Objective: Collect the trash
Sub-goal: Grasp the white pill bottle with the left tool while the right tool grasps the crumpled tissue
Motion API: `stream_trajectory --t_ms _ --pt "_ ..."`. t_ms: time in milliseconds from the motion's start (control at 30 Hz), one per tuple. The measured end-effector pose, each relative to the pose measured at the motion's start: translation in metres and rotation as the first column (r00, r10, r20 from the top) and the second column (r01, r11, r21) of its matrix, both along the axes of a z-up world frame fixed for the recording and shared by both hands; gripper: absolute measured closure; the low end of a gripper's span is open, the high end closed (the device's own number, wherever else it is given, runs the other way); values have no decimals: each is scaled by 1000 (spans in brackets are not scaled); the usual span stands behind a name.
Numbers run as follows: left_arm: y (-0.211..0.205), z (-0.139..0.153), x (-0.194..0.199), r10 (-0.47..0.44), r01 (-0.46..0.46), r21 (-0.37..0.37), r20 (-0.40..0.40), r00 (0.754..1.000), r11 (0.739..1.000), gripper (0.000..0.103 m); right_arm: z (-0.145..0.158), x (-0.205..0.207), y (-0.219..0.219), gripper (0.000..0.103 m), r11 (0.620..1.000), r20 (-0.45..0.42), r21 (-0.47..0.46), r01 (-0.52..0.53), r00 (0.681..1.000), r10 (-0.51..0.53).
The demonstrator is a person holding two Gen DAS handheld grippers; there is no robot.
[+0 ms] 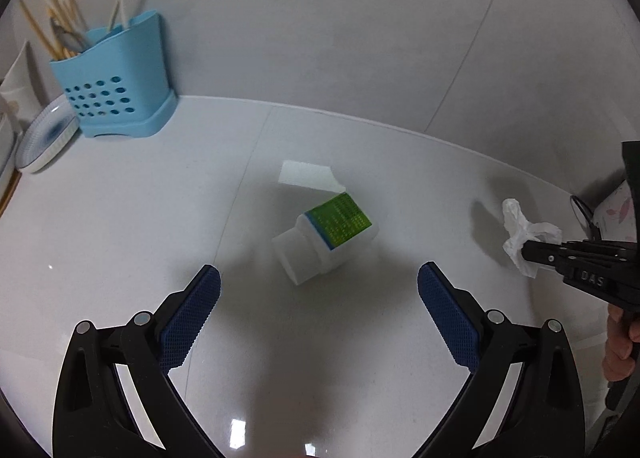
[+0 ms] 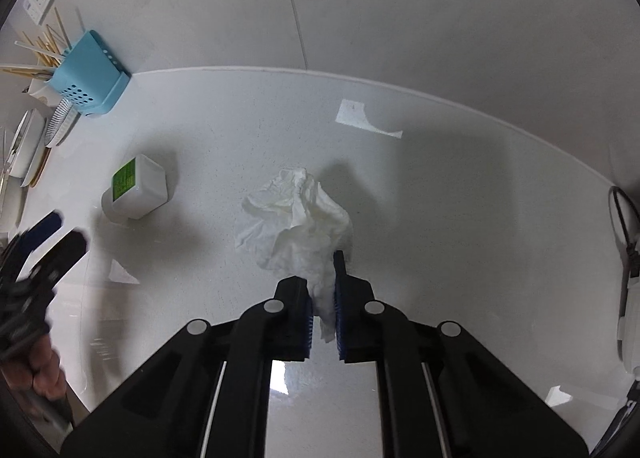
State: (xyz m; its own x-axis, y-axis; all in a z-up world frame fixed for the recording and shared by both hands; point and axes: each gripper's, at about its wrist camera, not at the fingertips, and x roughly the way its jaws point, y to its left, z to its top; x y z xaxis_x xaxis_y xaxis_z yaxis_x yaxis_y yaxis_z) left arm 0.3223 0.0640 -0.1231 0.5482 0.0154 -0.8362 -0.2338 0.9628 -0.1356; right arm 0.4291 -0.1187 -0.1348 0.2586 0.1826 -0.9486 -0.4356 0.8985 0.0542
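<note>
Crumpled white tissue [image 2: 296,218] pinched between ridged blue pads [image 2: 308,316].

The right gripper [image 2: 323,298] has its jaws clamped on a crumpled white paper tissue [image 2: 294,218] above the glossy white table [image 2: 460,198]. To the left lies a white plastic bottle with a green label [image 2: 136,188], and the left gripper [image 2: 52,236], blurred, is just beside it. A light blue perforated plastic utensil holder [image 2: 90,74] with chopsticks stands by the wall.

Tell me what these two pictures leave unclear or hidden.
- Green label on the white bottle: print too small and blurred in both views.
- Left claw: motion-blurred at the right wrist view's edge.
- Dishes beside the blue utensil holder: cut off by the fisheye rim.
- Crumpled tissue: its lower end hidden between the right claw pads.
</note>
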Motion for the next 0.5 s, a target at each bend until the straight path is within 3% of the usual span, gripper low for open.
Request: stream_trajectory --t_ms 300,500 --pt "-5 -31 38 -52 51 -10 -45 998 999 11 6 7 -18 96 1000 23 29 -11 1000 11" --pt "-11 -39 48 -76 78 29 -79 994 997 29 -3 10 -26 96 999 -5 47 -1 1000 1"
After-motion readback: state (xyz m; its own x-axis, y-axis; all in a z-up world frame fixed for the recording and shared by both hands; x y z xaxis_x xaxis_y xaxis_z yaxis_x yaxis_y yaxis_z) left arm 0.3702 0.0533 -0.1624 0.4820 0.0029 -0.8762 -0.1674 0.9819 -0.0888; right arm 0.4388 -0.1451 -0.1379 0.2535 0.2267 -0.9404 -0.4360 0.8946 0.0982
